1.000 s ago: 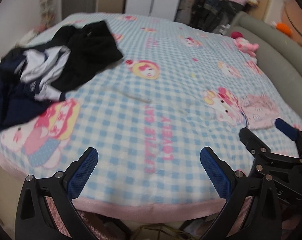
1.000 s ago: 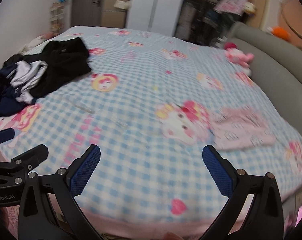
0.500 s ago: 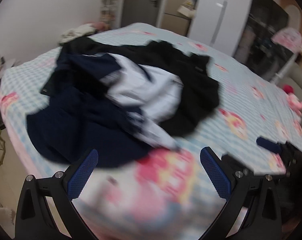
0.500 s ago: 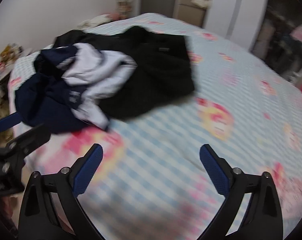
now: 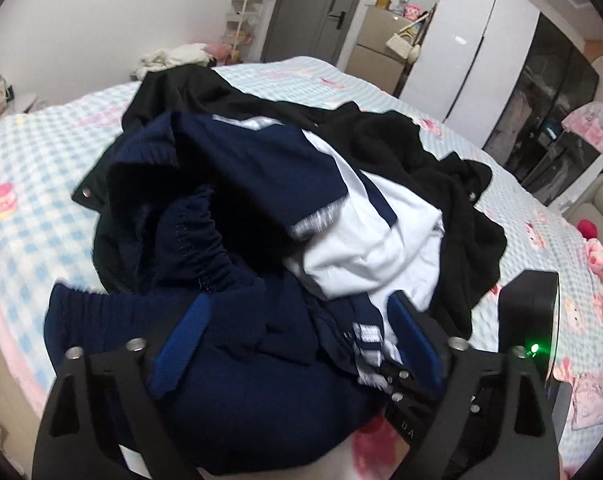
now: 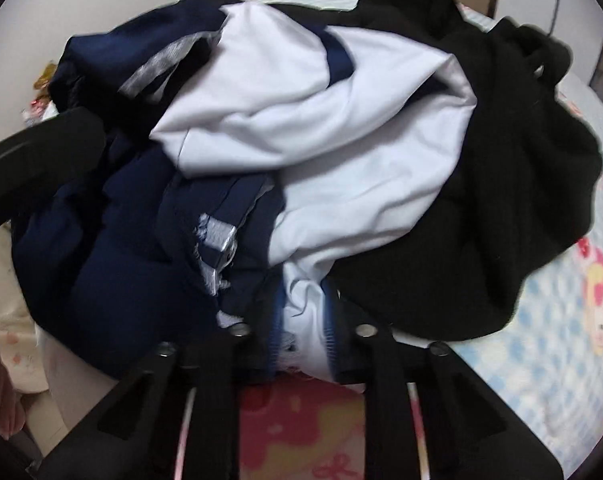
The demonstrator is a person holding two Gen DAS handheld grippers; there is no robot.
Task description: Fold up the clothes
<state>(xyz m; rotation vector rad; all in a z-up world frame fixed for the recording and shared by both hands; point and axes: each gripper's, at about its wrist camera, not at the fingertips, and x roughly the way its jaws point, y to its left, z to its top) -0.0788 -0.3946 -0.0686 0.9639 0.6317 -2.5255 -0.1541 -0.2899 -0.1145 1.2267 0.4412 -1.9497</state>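
Note:
A heap of clothes lies on the bed: a navy garment (image 5: 237, 184) with an elastic band, a white and navy top (image 5: 373, 240) and a black garment (image 5: 413, 152) behind them. My left gripper (image 5: 297, 334) is open, its blue pads straddling the navy cloth at the heap's near edge. My right gripper (image 6: 301, 334) is nearly closed on a fold of the white and navy top (image 6: 305, 136) at the heap's near edge. The black garment (image 6: 501, 184) lies to its right. The right gripper's body (image 5: 529, 312) shows at the right of the left wrist view.
The bed has a blue checked cartoon blanket (image 5: 29, 168) with a pink border. A pink plush toy (image 5: 597, 256) lies at the far right. White clothes (image 5: 173, 56) sit beyond the bed. A wardrobe (image 5: 469, 40) and door stand behind.
Both grippers moved left and down from the open bed onto the heap of clothes. The right gripper went from wide open to closed on the white and navy top.

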